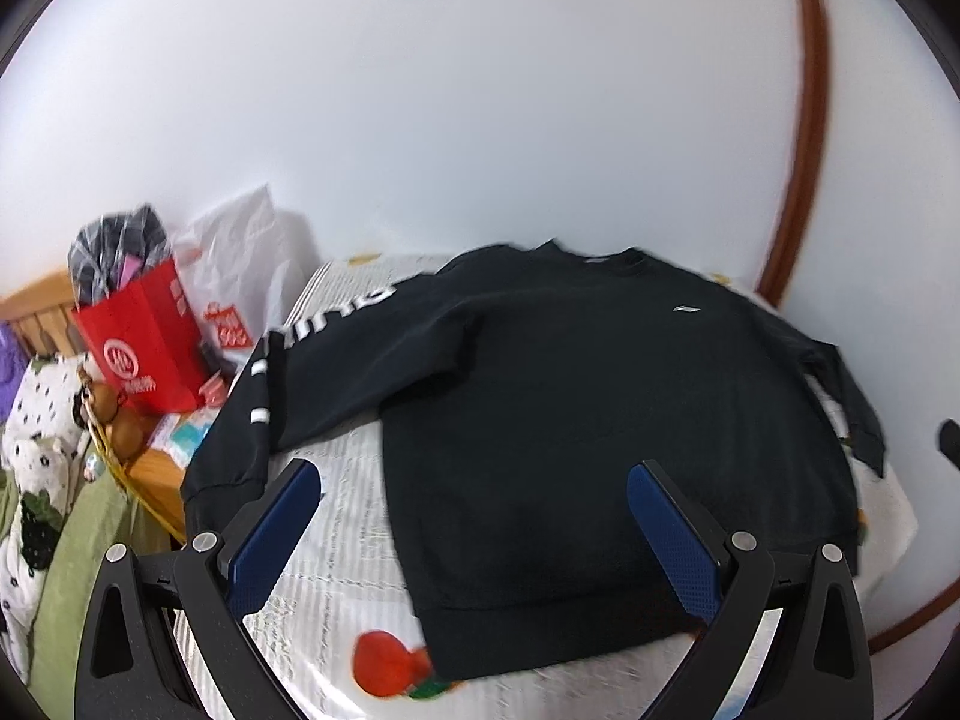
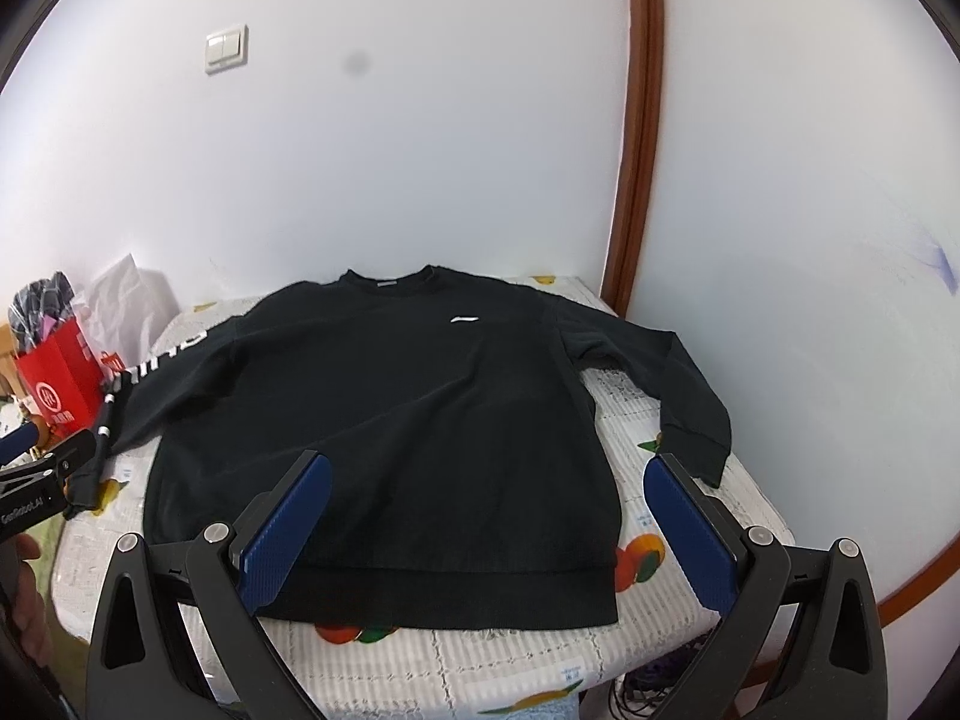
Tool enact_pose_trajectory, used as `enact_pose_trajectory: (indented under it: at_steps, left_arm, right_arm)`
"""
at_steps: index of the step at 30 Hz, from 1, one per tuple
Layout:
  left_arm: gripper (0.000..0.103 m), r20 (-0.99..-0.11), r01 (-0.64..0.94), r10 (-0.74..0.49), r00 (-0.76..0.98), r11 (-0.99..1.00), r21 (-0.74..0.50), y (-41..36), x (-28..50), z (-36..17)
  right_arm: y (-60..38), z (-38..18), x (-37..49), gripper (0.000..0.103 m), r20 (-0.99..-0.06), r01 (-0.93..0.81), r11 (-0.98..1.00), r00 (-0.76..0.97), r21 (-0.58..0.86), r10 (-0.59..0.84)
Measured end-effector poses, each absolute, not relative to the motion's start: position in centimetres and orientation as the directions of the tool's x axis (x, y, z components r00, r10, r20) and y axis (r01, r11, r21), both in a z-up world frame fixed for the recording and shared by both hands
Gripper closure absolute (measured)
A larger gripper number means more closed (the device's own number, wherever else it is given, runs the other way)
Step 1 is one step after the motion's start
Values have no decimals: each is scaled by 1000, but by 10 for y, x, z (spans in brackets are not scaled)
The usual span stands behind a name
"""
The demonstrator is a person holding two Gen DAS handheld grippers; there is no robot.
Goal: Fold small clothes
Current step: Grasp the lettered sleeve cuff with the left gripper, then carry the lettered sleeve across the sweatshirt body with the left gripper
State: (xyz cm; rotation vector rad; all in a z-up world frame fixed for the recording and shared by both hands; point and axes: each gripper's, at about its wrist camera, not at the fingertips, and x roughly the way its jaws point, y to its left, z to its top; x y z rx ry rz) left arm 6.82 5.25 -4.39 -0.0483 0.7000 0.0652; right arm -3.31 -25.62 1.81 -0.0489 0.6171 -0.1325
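Left gripper (image 1: 474, 480) spread wide and empty, poised above the near hem of the black sweatshirt (image 1: 600, 420); right gripper (image 2: 489, 474) likewise apart, holding nothing, over the hem on the other side. Sweatshirt lying face up and flat on the fruit-print cloth (image 2: 672, 438) covering the table, collar toward the wall, lettered sleeve (image 1: 282, 372) hanging off the left edge, plain sleeve (image 2: 678, 384) bent on the right. Likely trouble: pinching only the top layer, so the back drags and bunches; snagging the cloth along with the hem; dangling sleeve pulling the body askew; red bag (image 1: 144, 342) close enough to be knocked.
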Motion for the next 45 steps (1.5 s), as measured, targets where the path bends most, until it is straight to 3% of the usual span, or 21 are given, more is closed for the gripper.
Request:
enact_pose_trajectory:
  at_steps: [5,9,10,16,19,20,22,24,27,35,45]
  left_arm:
    - [3,-726,-182,119,678,983,-9,102,105,-91]
    - [13,-774,-280,205,599,959,37,143,126,-130]
    - [19,-773,-295,227,592,954,54,151,129,-137]
    - [23,-771,-308,344,536,930,200,175,149,-173]
    - [27,-755,-316,352,554,927,200,184,153,-177]
    - [30,-757,-323,350,552,926,194,188,155,-177]
    - [55,-752,-347,358,553,920,183,191,157,-176]
    - [73,-748,-379,393,535,903,203,197,158,-177]
    - [91,-761,-379,357,542,912,157,205,160,-168]
    - [92,-739,-309,239,630,950,43,178,163,-110]
    - [92,-680,-124,72,729,992,-28,80,202,-47]
  right_arm:
    - [-257,-6,1,1,-598,92,990,790,-104,-136]
    - [-258,-26,29,0,-602,105,991,787,-86,-136]
    - [-258,-32,38,0,-614,99,992,779,-77,-125]
    - [-252,-65,79,0,-675,104,992,727,-67,-122]
    - [-250,-77,90,0,-697,109,992,706,-64,-122]
    - [-249,-81,94,0,-703,111,992,701,-63,-123]
    - [-248,-88,100,0,-713,112,991,690,-68,-126]
    - [-247,-91,104,0,-716,111,991,685,-81,-135]
    - [-250,-91,105,0,-709,113,989,691,-91,-144]
    - [-273,-82,104,0,-690,84,996,719,-32,-83]
    - [-309,-76,99,0,-675,41,999,738,27,-12]
